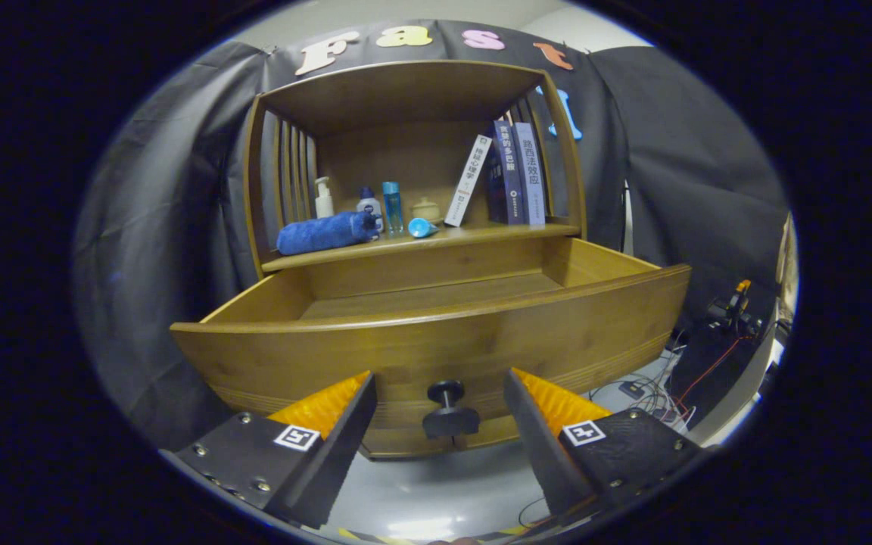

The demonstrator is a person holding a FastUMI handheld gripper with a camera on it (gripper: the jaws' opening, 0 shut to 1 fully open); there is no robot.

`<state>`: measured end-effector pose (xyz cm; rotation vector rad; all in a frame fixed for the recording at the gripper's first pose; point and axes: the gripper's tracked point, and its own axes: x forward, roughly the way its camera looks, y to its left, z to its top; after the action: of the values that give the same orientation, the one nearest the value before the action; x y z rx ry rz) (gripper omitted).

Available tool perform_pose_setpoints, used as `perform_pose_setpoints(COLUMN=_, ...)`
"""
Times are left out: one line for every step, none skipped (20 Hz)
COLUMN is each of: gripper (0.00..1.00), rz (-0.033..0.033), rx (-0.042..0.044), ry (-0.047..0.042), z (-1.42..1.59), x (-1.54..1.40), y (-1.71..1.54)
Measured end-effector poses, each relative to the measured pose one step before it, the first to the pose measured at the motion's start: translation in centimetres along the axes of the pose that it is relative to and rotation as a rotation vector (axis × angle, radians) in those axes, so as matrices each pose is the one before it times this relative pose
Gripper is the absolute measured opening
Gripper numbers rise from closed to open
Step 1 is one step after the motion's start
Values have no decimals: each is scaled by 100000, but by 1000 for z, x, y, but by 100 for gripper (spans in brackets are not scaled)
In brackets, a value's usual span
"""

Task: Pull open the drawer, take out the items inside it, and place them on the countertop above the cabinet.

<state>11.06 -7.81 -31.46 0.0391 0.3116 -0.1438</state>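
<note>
Two fingers of the gripper (440, 390) are standing spread wide, gripping nothing, with the knob (449, 411) sitting between them untouched. Beyond them the drawer (436, 333) is hanging pulled out (its inside is looking bare), below the countertop (481, 232) carrying a rolled towel (324, 232), bottles and books.

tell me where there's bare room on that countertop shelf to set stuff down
Bare wood on the countertop shows along its front edge, from the blue cap to below the books. The rolled blue towel and bottles crowd the other end. The open gripper flanks the drawer knob without touching it.
</note>
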Motion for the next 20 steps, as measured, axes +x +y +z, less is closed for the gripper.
perform_pose_setpoints(gripper=99, rz=5078, rx=1694, ry=884, z=-292, x=507, y=940)
perform_pose_setpoints(gripper=99, rz=3915, rx=1463, ry=-1160, z=7, x=948, y=755)
perform_pose_setpoints(gripper=99, rz=507, rx=-813, ry=-2335, z=416, x=-671, y=170)
perform_pose_setpoints(gripper=99, rz=72, rx=-2074, ry=-1028, z=-149, x=459, y=85)
perform_pose_setpoints(gripper=99, rz=184, rx=-2096, ry=-488, z=-125, x=133, y=82)
perform_pose_setpoints(gripper=99, rz=67, rx=-1525, ry=221, z=-112, x=233, y=186)
perform_pose_setpoints(gripper=99, rz=155, rx=-658, ry=-1138, z=206, x=399, y=-38)
perform_pose_setpoints(gripper=99, rz=477, rx=354, ry=-24, z=100, x=432, y=-49)
perform_pose_setpoints(gripper=99, rz=372, rx=758, ry=-271, z=115, x=464, y=-124)
perform_pose_setpoints(gripper=99, rz=372, rx=611, ry=-660, z=247, x=480, y=1)
perform_pose_setpoints(gripper=99, rz=56, rx=-993, ry=342, z=-79, x=371, y=1)
perform_pose_setpoints(gripper=99, rz=-163, rx=-350, ry=-559, z=241, x=394, y=-88)
perform_pose_setpoints(gripper=99, rz=-6, rx=704, ry=481, z=14, x=480, y=115)
perform_pose_setpoints(gripper=99, rz=-210, rx=350, ry=-369, z=222, x=525, y=109)
perform_pose_setpoints(gripper=99, rz=-175, rx=-146, ry=569, z=49, x=517, y=88)
perform_pose_setpoints(gripper=99, rz=-323, rx=-268, ry=-1, z=150, x=520, y=137)
perform_pose_setpoints(gripper=99, rz=-322, rx=-272, ry=-286, z=166, x=502, y=29)
perform_pose_setpoints(gripper=99, rz=-258, rx=150, ry=-900, z=473, x=583, y=97)
perform_pose_setpoints(gripper=99, rz=-168, rx=-59, ry=-1369, z=422, x=383, y=62)
perform_pose_setpoints(gripper=100, rz=-120, rx=-150, ry=1625, z=-96, x=74, y=95)
